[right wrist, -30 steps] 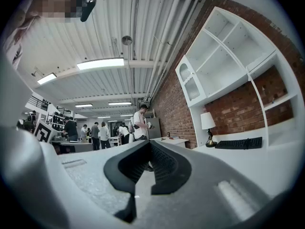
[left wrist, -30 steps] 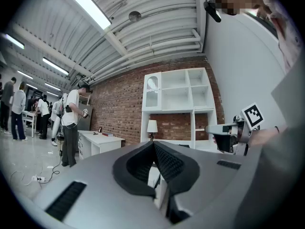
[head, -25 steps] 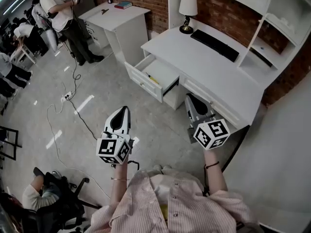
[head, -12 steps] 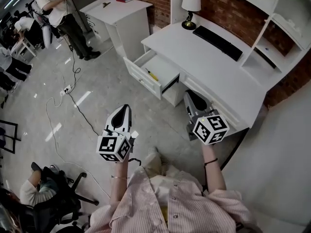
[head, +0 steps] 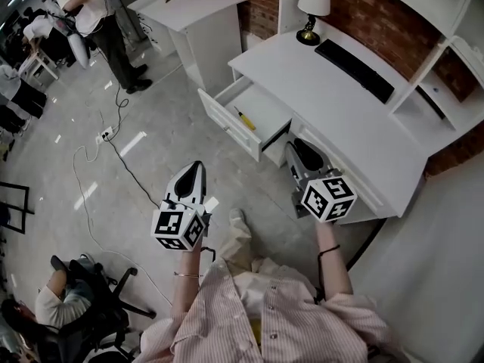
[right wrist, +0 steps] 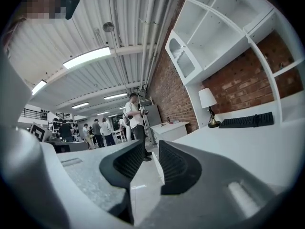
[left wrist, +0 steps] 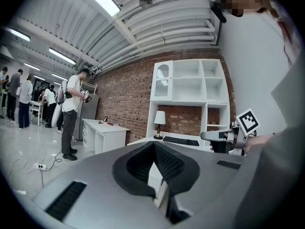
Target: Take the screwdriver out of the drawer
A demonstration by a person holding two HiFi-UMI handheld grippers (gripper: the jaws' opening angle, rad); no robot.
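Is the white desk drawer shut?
No, the white desk drawer stands pulled open in the head view, with a small yellow-handled screwdriver lying inside it.

A long white wooden bench (head: pixel 355 108) stands just ahead of the right tongs (head: pixel 298 147). Its white drawer (head: pixel 227 123) hangs open ahead and to their left. A yellow-handled screwdriver (head: pixel 244 117) lies in the drawer. A black keyboard (head: pixel 355 69) and a white-shaded brass lamp (head: pixel 311 6) sit on the bench top farther beyond.
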